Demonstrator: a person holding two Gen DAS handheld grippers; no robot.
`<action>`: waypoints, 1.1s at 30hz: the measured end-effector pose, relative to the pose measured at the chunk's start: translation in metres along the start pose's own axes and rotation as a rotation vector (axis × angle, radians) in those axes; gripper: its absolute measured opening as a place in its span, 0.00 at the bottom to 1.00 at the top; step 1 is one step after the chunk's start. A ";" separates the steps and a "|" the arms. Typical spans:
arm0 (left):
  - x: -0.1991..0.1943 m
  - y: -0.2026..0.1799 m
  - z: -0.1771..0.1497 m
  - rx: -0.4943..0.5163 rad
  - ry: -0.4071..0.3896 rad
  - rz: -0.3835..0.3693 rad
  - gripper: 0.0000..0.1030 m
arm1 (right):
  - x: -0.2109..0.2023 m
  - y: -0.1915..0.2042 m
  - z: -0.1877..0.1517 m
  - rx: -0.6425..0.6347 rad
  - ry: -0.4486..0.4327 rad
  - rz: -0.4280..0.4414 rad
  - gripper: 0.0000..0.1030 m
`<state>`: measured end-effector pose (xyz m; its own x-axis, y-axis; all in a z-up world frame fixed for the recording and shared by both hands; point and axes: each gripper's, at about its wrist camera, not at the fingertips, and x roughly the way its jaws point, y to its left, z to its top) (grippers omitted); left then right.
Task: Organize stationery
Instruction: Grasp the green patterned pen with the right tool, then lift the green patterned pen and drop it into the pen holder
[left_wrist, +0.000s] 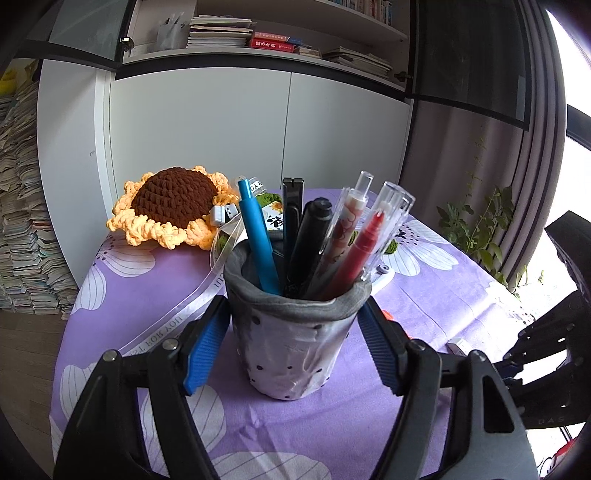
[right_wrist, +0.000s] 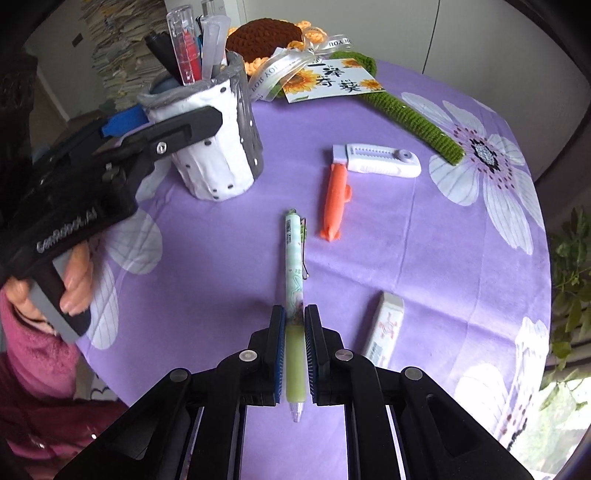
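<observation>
Green pen (right_wrist: 294, 295) clamped lengthwise in right hand-held gripper (right_wrist: 294, 314), tip toward camera.

Cup (right_wrist: 218, 147): on the table (right_wrist: 424, 236), far left; pens (left_wrist: 314, 240) stand in it; left gripper (left_wrist: 293, 325) around it
Flower (left_wrist: 173, 206): behind the cup
Card (right_wrist: 332, 83): just right of the flower
Cutter (right_wrist: 376, 160): right of the cup
Fish (right_wrist: 336, 201): touching the cutter's near side
Pen (right_wrist: 294, 266): in front of the fish; near end in the right gripper (right_wrist: 294, 321)
Eraser (right_wrist: 384, 325): right of the pen
</observation>
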<state>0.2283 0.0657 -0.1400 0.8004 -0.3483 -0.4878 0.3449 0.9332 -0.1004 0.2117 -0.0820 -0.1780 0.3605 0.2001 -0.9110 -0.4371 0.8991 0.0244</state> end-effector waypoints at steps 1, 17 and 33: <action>0.000 0.000 0.000 0.000 0.000 0.000 0.69 | -0.001 0.001 -0.005 -0.003 0.015 0.001 0.11; 0.000 0.000 0.000 0.000 0.000 0.000 0.69 | 0.010 -0.005 0.031 0.020 -0.011 0.018 0.48; 0.000 0.000 0.000 0.001 0.000 0.000 0.69 | -0.003 0.001 0.037 0.054 -0.053 0.038 0.15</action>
<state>0.2282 0.0654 -0.1401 0.8003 -0.3482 -0.4881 0.3452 0.9332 -0.0997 0.2407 -0.0674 -0.1595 0.3879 0.2533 -0.8862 -0.4066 0.9099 0.0822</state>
